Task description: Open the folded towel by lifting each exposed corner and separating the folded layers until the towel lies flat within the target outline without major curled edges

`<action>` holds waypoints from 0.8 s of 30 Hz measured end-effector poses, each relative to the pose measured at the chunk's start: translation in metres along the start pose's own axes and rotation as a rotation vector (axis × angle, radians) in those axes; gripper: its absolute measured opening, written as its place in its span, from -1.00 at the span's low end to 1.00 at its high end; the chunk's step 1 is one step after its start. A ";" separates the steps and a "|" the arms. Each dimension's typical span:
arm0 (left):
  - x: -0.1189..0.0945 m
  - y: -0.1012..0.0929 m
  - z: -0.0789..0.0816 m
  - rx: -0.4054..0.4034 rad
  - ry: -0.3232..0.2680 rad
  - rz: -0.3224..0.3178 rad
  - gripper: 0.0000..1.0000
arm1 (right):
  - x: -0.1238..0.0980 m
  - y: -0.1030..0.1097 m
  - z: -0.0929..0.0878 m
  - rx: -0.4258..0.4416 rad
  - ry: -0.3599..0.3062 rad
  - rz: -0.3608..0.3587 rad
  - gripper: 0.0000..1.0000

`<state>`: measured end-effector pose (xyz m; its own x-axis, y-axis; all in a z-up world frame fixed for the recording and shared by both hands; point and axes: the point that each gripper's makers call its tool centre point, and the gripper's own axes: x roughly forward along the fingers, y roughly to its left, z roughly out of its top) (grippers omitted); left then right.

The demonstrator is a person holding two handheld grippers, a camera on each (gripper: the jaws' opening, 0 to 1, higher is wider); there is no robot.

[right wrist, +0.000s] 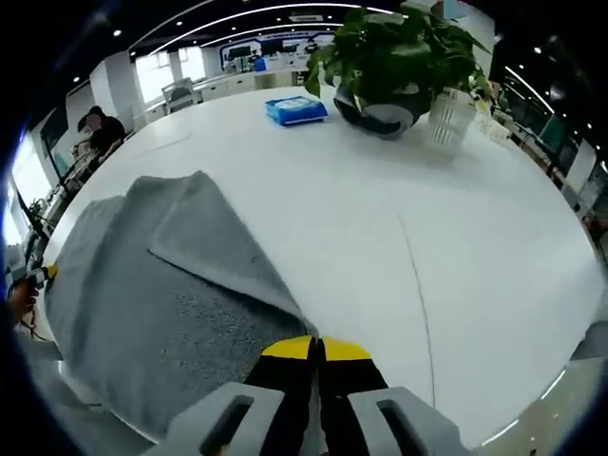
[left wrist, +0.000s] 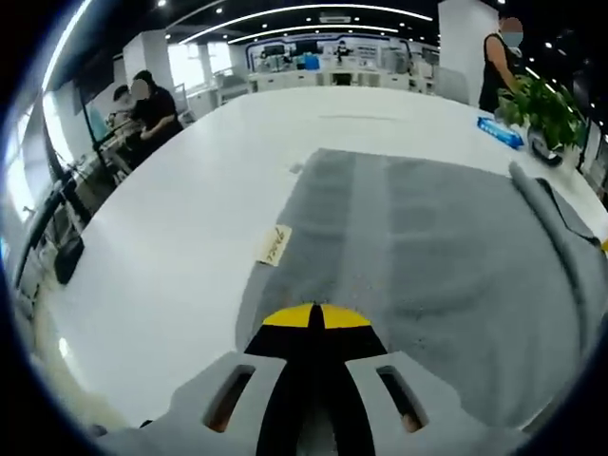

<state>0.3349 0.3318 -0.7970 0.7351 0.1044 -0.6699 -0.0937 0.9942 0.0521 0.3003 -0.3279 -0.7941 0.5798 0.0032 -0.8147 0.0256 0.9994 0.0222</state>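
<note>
While both grippers pinch its near edge, grey towel [left wrist: 427, 247] lies on white worktop [left wrist: 190, 218].
Left gripper [left wrist: 315, 318] and right gripper [right wrist: 316, 349]: fingers closed on cloth; right corner flap folded over.

towel [left wrist: 446, 256]: 1; label [left wrist: 274, 245]: 1; plant [right wrist: 399, 47]: 1; blue packet [right wrist: 296, 110]: 1; table [right wrist: 456, 237]: 1

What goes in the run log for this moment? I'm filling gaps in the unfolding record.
towel: grey, on white table, one flap folded over | left gripper: shut on towel edge | right gripper: shut on towel
</note>
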 end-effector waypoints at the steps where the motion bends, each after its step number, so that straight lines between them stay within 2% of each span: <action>1: -0.001 0.003 -0.001 -0.003 0.001 0.004 -1.00 | 0.000 -0.002 -0.002 0.009 0.003 -0.002 -1.00; 5: -0.005 0.013 -0.005 -0.011 0.004 0.031 -1.00 | -0.002 -0.011 -0.010 0.016 0.011 -0.021 -1.00; 7: -0.006 0.013 -0.007 -0.030 -0.004 0.024 -1.00 | -0.003 -0.010 -0.014 0.054 0.006 -0.005 -1.00; 12: -0.009 0.011 -0.007 -0.046 -0.006 0.035 -1.00 | -0.003 -0.008 -0.018 0.065 -0.004 -0.009 -1.00; 13: -0.009 0.009 -0.007 -0.042 0.000 0.032 -1.00 | -0.004 -0.008 -0.015 0.039 -0.018 -0.020 -1.00; 14: -0.010 0.007 -0.007 -0.034 0.010 0.026 -1.00 | -0.006 -0.008 -0.009 -0.022 -0.041 -0.040 -1.00; 15: -0.012 0.002 -0.007 -0.033 0.021 0.004 -1.00 | -0.009 -0.006 0.001 -0.083 -0.086 -0.056 -0.91; 16: -0.013 -0.004 -0.005 -0.042 0.018 -0.018 -1.00 | -0.012 -0.001 0.010 -0.109 -0.122 -0.056 -0.76; 17: -0.015 -0.011 -0.002 -0.039 -0.005 -0.040 -1.00 | -0.014 0.006 0.019 -0.123 -0.161 -0.042 -0.62; 18: -0.016 -0.019 0.006 -0.015 -0.054 -0.064 -1.00 | -0.018 0.018 0.031 -0.131 -0.213 -0.020 -0.55; 19: -0.017 -0.023 0.009 0.003 -0.074 -0.063 -0.99 | -0.020 0.031 0.038 -0.149 -0.227 0.015 -0.58; 22: -0.015 -0.043 0.005 0.031 -0.045 -0.103 -0.97 | -0.016 0.081 0.063 -0.263 -0.259 0.133 -0.60; 24: -0.013 -0.054 0.001 0.059 -0.023 -0.124 -0.97 | -0.011 0.107 0.075 -0.352 -0.262 0.159 -0.59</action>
<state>0.3307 0.2767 -0.7904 0.7537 -0.0199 -0.6569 0.0382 0.9992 0.0136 0.3580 -0.2233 -0.7395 0.7416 0.1940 -0.6422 -0.3318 0.9381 -0.0998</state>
